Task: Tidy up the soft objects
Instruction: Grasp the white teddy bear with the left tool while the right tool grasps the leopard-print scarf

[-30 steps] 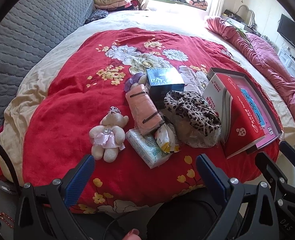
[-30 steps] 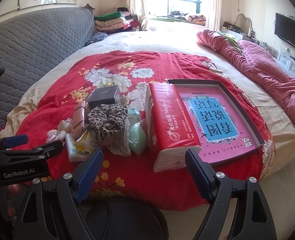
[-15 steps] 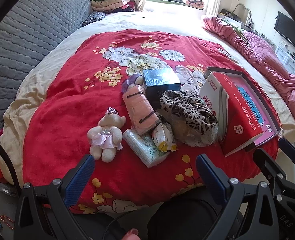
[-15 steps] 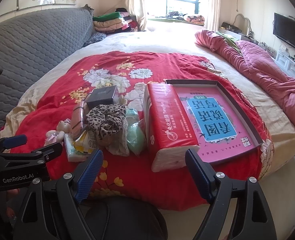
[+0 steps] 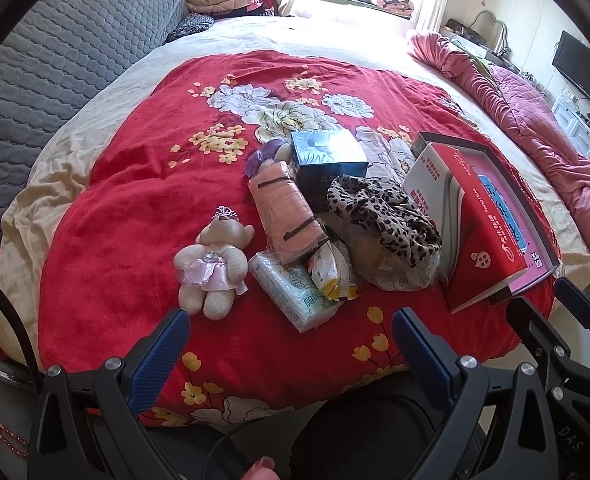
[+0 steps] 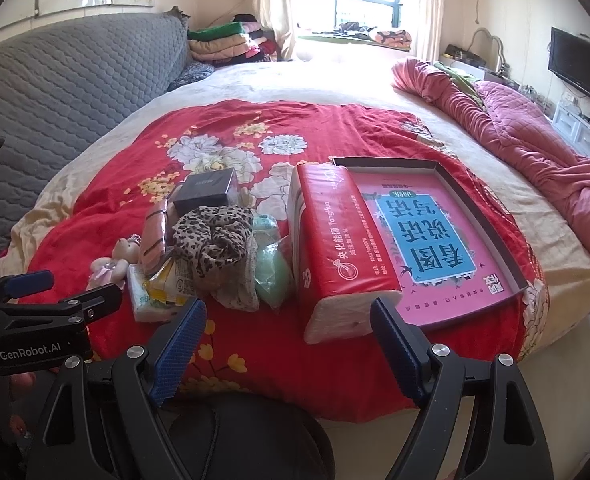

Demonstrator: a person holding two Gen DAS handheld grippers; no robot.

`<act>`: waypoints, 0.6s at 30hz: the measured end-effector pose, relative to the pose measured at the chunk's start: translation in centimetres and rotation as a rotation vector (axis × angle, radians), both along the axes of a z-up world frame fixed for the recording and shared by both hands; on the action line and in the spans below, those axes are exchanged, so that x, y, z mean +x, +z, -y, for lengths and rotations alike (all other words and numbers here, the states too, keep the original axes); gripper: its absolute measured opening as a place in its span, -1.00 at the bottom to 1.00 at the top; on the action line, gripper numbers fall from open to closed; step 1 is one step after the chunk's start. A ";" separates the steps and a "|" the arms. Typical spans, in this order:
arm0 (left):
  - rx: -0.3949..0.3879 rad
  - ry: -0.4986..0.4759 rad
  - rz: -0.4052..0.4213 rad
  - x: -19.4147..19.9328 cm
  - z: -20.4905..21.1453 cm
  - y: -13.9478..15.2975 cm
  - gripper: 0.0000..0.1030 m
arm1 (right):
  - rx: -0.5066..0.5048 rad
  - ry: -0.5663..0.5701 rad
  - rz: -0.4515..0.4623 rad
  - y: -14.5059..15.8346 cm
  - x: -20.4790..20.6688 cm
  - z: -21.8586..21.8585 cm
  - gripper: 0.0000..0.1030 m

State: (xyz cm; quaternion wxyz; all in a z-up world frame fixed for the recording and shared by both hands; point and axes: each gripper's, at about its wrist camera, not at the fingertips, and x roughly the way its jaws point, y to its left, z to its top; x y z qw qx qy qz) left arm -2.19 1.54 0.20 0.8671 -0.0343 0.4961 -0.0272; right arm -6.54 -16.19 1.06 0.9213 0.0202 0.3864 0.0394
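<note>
Both grippers hang wide open and empty at the near edge of a bed: the left gripper [image 5: 289,340] short of a teddy bear [image 5: 211,265], the right gripper [image 6: 289,330] before a red tissue pack [image 6: 335,240] leaning on a pink-lined tray [image 6: 427,168]. The soft things lie heaped on the red blanket [image 5: 135,200]: a pink roll [image 5: 285,210], a leopard-print cloth [image 5: 379,210] and a small tissue packet [image 5: 291,290]. A dark box [image 5: 327,156] is partly hidden behind them. Since a second ago, the left gripper has edged closer to the pile.

Purple plush [image 5: 263,155] mostly hidden behind pink roll [image 5: 289,212]; green bag [image 6: 270,265] half behind leopard cloth [image 6: 215,236].
</note>
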 end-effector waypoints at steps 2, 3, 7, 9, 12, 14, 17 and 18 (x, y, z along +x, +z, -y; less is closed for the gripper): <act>-0.005 0.011 -0.004 0.1 -0.5 -0.2 0.97 | -0.002 0.006 0.000 0.0 0.3 -0.1 0.65; -0.011 0.016 -0.006 0.2 -0.9 -0.3 0.97 | -0.005 0.010 0.001 -0.1 0.4 -0.2 0.65; -0.031 0.049 -0.016 0.7 -2.8 -0.8 0.97 | -0.002 0.022 -0.008 -0.4 1.1 -0.6 0.65; -0.057 0.071 -0.032 1.0 -4.1 -1.3 0.97 | -0.011 0.031 -0.010 -0.6 1.4 -0.9 0.65; -0.082 0.100 -0.059 1.5 -5.8 -2.2 0.97 | -0.009 0.042 -0.015 -0.8 1.9 -1.2 0.65; -0.080 0.118 -0.069 1.6 -6.8 -2.7 0.97 | -0.017 0.042 -0.010 -0.8 2.1 -1.4 0.65; -0.073 0.138 -0.086 2.1 -8.2 -3.6 0.97 | -0.020 0.051 -0.009 -1.0 2.5 -1.8 0.65; -0.074 0.145 -0.091 2.3 -8.5 -3.9 0.97 | -0.023 0.058 -0.012 -1.1 2.8 -1.9 0.65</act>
